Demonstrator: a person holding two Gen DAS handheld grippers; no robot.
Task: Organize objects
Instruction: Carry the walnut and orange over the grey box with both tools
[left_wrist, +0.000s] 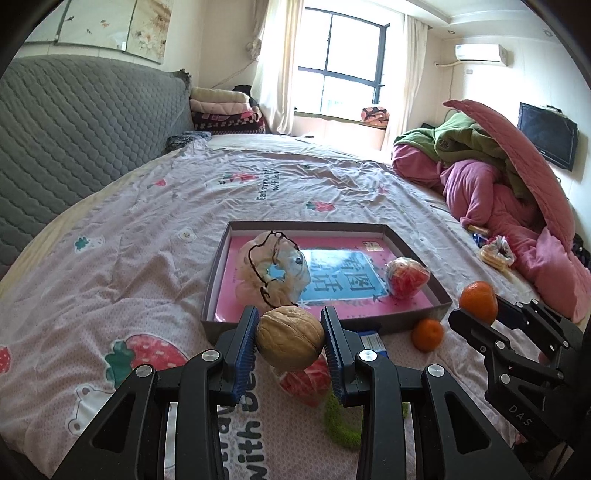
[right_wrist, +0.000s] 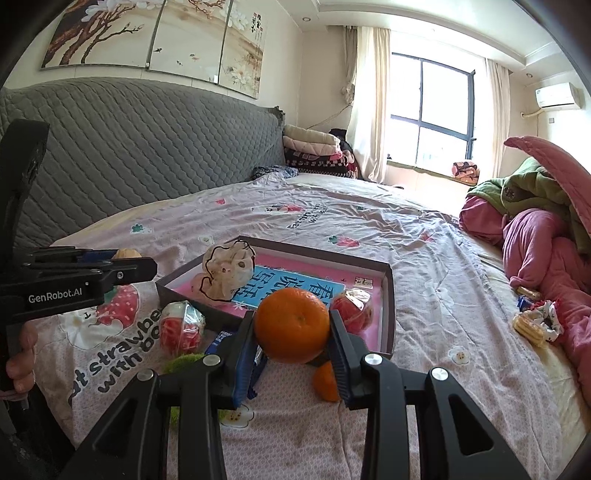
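My left gripper (left_wrist: 290, 338) is shut on a walnut (left_wrist: 290, 338) and holds it above the bed, just before the near wall of a shallow grey box (left_wrist: 417, 320). The box holds a pink book (left_wrist: 332, 273), a bagged scrunchie (left_wrist: 271, 269) and a wrapped red sweet (left_wrist: 406, 277). My right gripper (right_wrist: 291, 325) is shut on an orange (right_wrist: 291, 325), raised near the box's (right_wrist: 388, 314) near right corner. It also shows in the left wrist view (left_wrist: 476, 302). A second orange (left_wrist: 427, 334), another wrapped red sweet (left_wrist: 304, 380) and a blue packet (left_wrist: 371, 341) lie on the bed before the box.
A green fuzzy thing (left_wrist: 340, 421) lies on the strawberry-print sheet (left_wrist: 147, 221) under my left gripper. Biscuits and a scrunchie (right_wrist: 535, 323) lie at the right by a heap of pink and green bedding (right_wrist: 546, 229). A grey headboard (right_wrist: 129, 147) runs along the left.
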